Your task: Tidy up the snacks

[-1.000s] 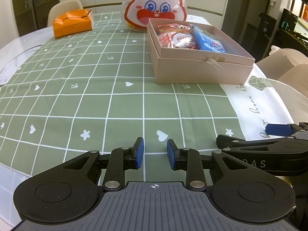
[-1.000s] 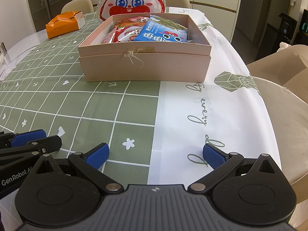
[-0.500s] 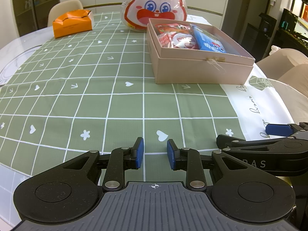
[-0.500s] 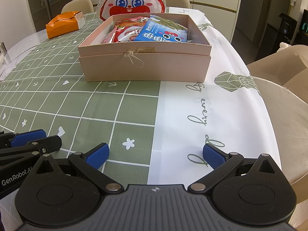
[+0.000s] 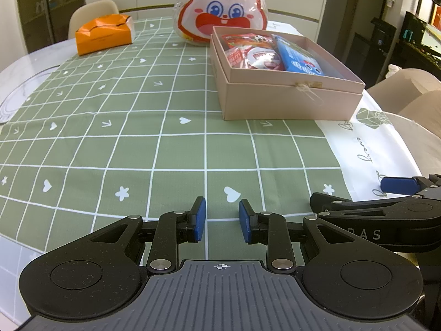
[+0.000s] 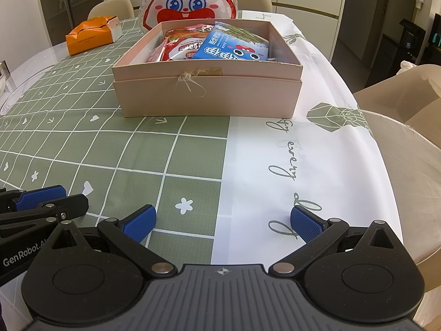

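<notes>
A matt cardboard box (image 6: 206,93) is seen on a smooth, faintly glossy tablecloth (image 6: 82,138); glossy plastic snack packets (image 6: 231,47) are inside.

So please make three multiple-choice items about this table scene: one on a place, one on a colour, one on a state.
1. Where does the rabbit-face bag stand?
A. behind the pink box
B. inside the pink box
C. on a chair

2. What colour is the carton at the far left of the table?
A. blue
B. orange
C. black

3. In what state is the right hand-held gripper?
A. shut on a packet
B. shut, empty
C. open, empty

Answers: 1 A, the bag rises beyond the far wall of the pink box. 2 B, its sides are orange. 3 C, its blue pads stand far apart over the tablecloth with nothing between them.
</notes>
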Demonstrator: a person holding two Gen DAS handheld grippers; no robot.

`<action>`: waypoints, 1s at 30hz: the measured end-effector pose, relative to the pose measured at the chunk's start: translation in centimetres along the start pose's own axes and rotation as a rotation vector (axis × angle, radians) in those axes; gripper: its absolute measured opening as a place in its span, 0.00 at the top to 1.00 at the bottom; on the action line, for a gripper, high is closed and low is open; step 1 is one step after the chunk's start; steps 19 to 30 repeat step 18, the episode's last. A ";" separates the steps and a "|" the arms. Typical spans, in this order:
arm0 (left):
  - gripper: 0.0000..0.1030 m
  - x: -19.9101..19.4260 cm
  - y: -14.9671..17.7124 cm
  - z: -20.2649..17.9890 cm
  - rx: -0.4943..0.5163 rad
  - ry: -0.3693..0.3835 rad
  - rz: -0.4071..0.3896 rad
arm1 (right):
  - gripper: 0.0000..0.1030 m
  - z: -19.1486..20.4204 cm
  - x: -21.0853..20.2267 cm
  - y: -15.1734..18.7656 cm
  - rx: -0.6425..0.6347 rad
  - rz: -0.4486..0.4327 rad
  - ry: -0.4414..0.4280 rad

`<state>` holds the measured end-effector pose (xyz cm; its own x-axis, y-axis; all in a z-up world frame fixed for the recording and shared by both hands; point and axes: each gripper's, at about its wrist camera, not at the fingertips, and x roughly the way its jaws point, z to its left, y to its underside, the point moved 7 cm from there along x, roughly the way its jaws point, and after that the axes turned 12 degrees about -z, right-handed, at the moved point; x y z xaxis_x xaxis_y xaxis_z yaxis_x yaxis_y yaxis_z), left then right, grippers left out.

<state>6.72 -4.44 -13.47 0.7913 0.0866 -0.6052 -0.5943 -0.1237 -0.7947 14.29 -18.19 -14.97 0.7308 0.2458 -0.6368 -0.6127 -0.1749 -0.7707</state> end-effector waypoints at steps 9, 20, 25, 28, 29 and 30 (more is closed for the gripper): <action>0.71 0.0 0.0 0.0 0.001 0.000 0.000 | 0.00 0.0 0.0 0.0 0.000 0.000 0.000; 0.71 0.0 0.0 0.0 -0.004 0.000 -0.002 | 0.00 0.0 0.0 0.0 -0.001 0.001 -0.002; 0.71 0.0 0.0 0.0 -0.004 0.000 -0.002 | 0.00 0.0 0.0 0.0 -0.001 0.001 -0.002; 0.71 0.0 0.0 0.0 -0.004 0.000 -0.002 | 0.00 0.0 0.0 0.0 -0.001 0.001 -0.002; 0.71 0.0 0.0 0.0 -0.004 0.000 -0.002 | 0.00 0.0 0.0 0.0 -0.001 0.001 -0.002; 0.71 0.0 0.0 0.0 -0.004 0.000 -0.002 | 0.00 0.0 0.0 0.0 -0.001 0.001 -0.002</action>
